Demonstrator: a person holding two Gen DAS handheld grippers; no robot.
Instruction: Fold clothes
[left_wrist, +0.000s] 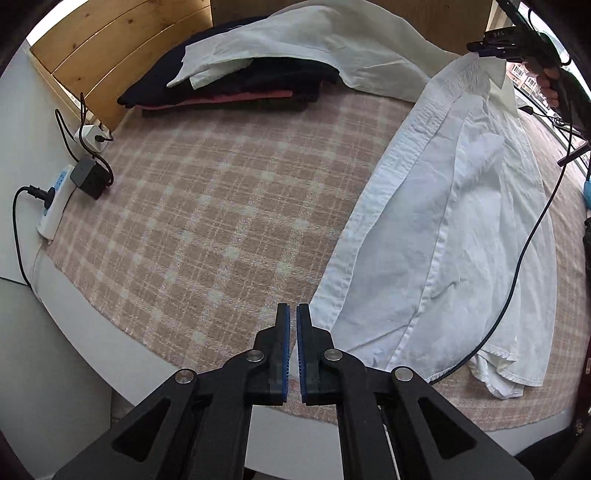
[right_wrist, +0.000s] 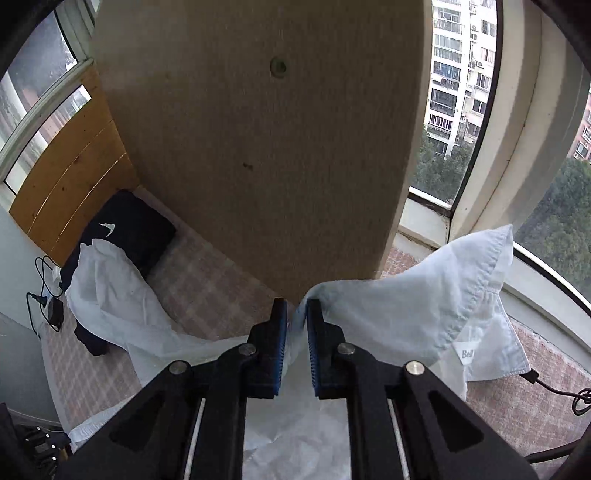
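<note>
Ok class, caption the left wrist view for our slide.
Empty left gripper beside white shirt lying on checked blanket.

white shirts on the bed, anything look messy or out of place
Yes. One white shirt is draped unfolded over the folded dark stack, and a black cable trails across the white shirt being folded.

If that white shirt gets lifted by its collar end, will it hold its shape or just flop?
Probably flop: the white shirt already sags in soft folds from the right gripper to the checked blanket. It looks thin, so likely light. The cloth between the pads seems barely pinched, so it might slip out.
</note>
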